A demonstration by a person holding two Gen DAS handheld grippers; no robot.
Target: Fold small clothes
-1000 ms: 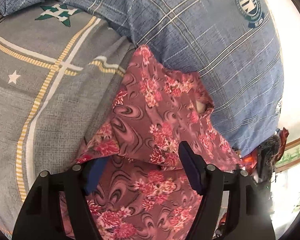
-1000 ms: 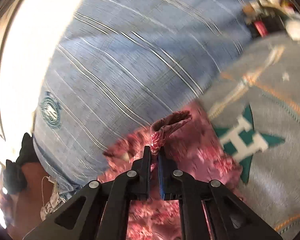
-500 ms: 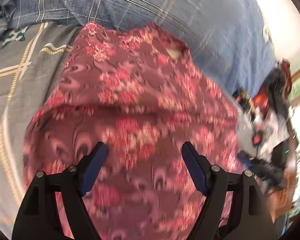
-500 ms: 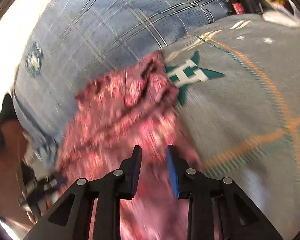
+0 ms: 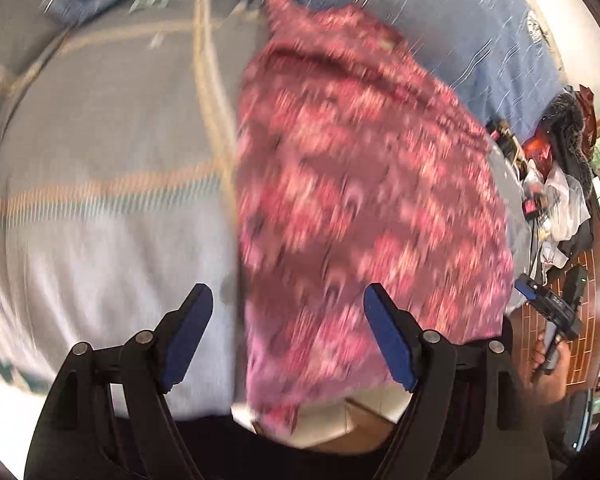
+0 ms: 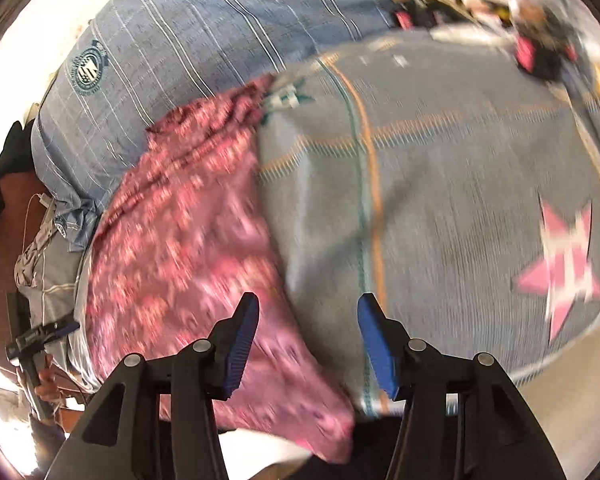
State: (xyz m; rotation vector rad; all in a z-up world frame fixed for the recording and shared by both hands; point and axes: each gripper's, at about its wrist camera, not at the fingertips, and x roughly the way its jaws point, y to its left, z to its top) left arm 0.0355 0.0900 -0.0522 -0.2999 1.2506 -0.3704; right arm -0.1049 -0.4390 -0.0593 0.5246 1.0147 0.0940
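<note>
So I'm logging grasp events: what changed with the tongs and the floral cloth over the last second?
The right tongs, shut on a fold of the floral cloth a second ago, have opened and let it go. Both tongs have drawn back, and the cloth now lies spread on the grey bedspread. The left tongs stayed open throughout; the blue pillow stayed in place.

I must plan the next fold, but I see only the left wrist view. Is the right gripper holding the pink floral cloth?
Observer: No. The right gripper is open with nothing between its fingers. The pink floral cloth lies spread on the bed.
Operator: Where does it hover?
Observer: Over the cloth's edge, with one fingertip above the cloth and the other above the grey striped bedcover.
Operator: Any landmark beyond it?
Observer: A pink star print on that bedcover.
</note>
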